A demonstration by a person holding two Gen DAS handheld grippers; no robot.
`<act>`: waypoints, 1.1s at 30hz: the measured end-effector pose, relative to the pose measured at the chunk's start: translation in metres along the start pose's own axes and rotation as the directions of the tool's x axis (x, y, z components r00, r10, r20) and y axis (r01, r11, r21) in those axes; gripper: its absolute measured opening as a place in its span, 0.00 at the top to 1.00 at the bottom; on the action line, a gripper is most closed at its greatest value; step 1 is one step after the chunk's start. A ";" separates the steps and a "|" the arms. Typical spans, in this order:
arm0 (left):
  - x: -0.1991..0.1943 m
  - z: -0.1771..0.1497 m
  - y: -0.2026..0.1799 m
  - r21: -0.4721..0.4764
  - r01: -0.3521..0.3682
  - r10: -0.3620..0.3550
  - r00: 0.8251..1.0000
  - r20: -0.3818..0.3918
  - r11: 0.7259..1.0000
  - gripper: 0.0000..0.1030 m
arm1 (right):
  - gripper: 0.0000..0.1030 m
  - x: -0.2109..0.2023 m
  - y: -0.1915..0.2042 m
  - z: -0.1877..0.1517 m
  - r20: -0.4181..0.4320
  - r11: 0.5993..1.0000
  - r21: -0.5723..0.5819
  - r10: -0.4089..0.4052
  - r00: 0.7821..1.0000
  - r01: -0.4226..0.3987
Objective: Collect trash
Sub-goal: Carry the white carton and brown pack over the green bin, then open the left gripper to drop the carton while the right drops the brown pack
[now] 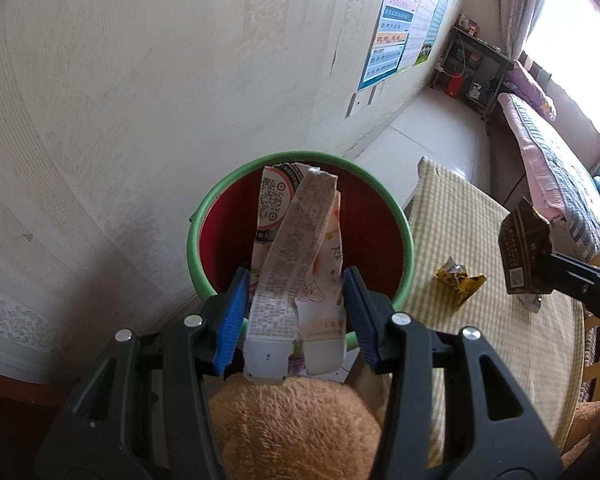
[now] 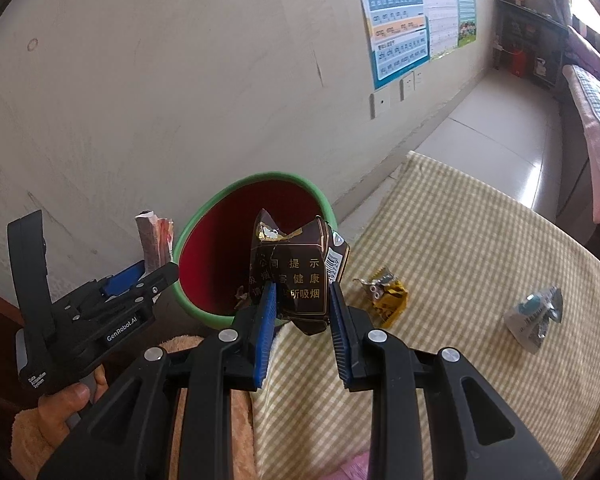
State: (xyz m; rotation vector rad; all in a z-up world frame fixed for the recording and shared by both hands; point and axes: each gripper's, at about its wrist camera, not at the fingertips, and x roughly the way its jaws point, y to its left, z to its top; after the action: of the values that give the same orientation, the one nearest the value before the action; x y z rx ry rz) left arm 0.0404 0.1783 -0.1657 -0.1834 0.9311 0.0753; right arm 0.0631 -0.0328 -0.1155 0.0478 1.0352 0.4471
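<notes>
Red inside and green at the rim, the plastic bucket (image 1: 300, 236) stands against the pale wall at the left edge of a table (image 2: 480, 248) covered in yellow-checked cloth; its lower wall is hidden behind both claws, and only a few small dark scraps show at its bottom in the right wrist view, too small to name. The left gripper (image 1: 296, 312) is clamped on a flattened white carton (image 1: 296, 264) printed with fine text and a QR code, held right over the bucket's mouth, its lower end cut off behind a tan fleece sleeve (image 1: 296, 428). The right gripper (image 2: 304, 320) is clamped on a crumpled dark brown cigarette pack (image 2: 296, 272) with gold lettering, held over the bucket's near rim where it meets the table's left edge. On the cloth, a crumpled yellow wrapper (image 2: 384, 300) lies near the bucket, and a crumpled silvery blue wrapper (image 2: 536, 316) lies further toward the table's right edge; what either once held cannot be made out.
</notes>
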 end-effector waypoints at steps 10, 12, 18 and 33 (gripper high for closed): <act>0.015 0.006 0.008 -0.009 -0.005 0.005 1.000 -0.015 1.000 0.55 | 0.75 0.024 0.012 0.012 -0.037 0.999 -0.029 0.016 0.999 -0.017; 0.019 0.007 0.010 -0.009 -0.005 0.005 1.000 -0.020 1.000 0.55 | 0.75 0.028 0.013 0.013 -0.043 0.999 -0.031 0.022 0.999 -0.023; 0.032 0.011 0.013 -0.023 -0.002 0.001 0.999 -0.037 1.000 0.55 | 0.75 0.042 0.019 0.021 -0.056 0.999 -0.043 0.027 0.998 -0.030; 0.053 0.020 0.022 -0.048 -0.008 0.005 0.998 -0.058 0.999 0.55 | 0.73 0.070 0.025 0.046 -0.059 0.997 -0.014 0.073 0.996 -0.074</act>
State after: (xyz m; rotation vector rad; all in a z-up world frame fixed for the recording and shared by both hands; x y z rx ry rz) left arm 0.0841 0.2028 -0.1993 -0.2285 0.9883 0.0989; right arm 0.1237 0.0242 -0.1426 0.0590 1.0902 0.5262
